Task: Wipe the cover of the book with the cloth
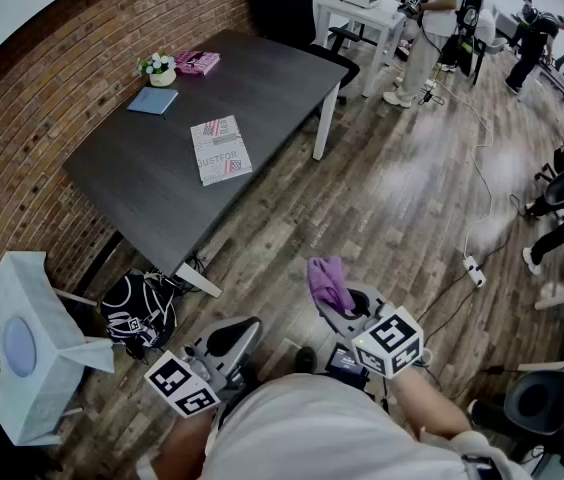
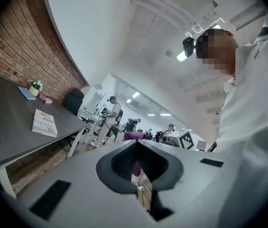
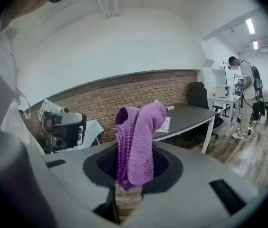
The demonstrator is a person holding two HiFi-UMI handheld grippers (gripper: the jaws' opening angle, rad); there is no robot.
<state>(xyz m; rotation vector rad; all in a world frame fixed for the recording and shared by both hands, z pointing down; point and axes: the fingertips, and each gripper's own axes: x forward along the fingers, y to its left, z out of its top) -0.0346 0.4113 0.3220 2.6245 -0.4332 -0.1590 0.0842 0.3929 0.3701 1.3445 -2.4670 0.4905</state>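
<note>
- While I stand back from the table (image 1: pixel 262 78), the book (image 1: pixel 220 150) lies flat on its dark top, closed and with the cover up, well apart from both my grippers.
- The cover is pale, with red and blue patches and one line of big dark letters.
- The book is alone near the middle of the table, not touching any other thing.
- My right gripper (image 1: pixel 334 306) has its jaws pressed on the cloth (image 1: pixel 329 284), low over the wooden floor.
- The cloth is purple and knitted; it is bunched and folded over, and it stands up out of the jaws.
- My left gripper (image 1: pixel 237 333) has its jaws together, with only a thin slit and nothing between them.
- At the far end of the table a small pot (image 1: pixel 160 76) holds white flowers with green leaves.
- A blue notebook (image 1: pixel 152 100) lies just beside the pot, and a pink thing (image 1: pixel 197 62) on its other side.
- On the floor by the brick wall there is a pale box (image 1: pixel 22 358); a round bluish patch shows on it, but I cannot tell what is inside.
</note>
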